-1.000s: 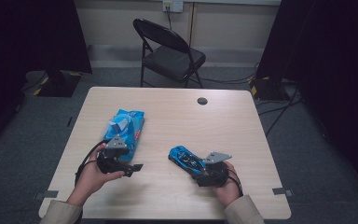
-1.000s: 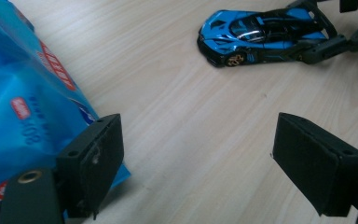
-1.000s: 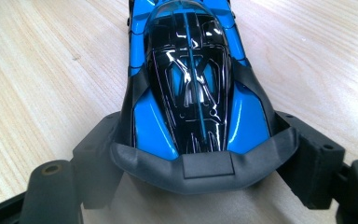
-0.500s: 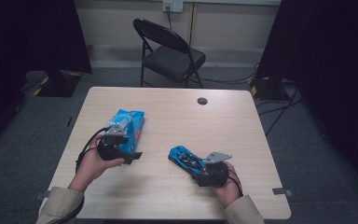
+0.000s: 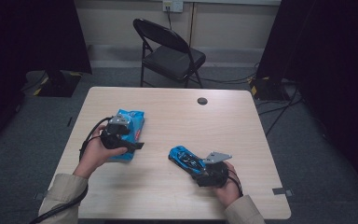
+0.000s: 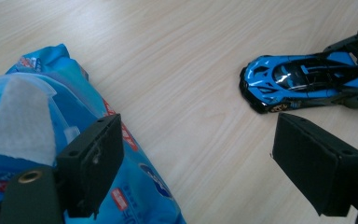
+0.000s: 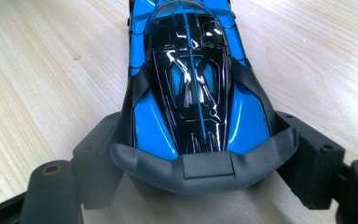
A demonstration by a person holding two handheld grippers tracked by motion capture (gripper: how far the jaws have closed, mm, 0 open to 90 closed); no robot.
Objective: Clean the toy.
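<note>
The toy car (image 7: pixel 191 88) is bright blue with a glossy black roof, the wipes pack (image 6: pixel 37 140) blue with red-and-white lettering, the table (image 5: pixel 177 116) pale wood-grained.

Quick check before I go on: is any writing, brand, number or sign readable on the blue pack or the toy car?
Nothing is legible.
Blue wipes pack: red and white print along its side, too blurred to read.
Blue toy car: a small gold mark low on its side, too small to read.
Toy car's roof, right gripper view: stripes, no lettering.
</note>
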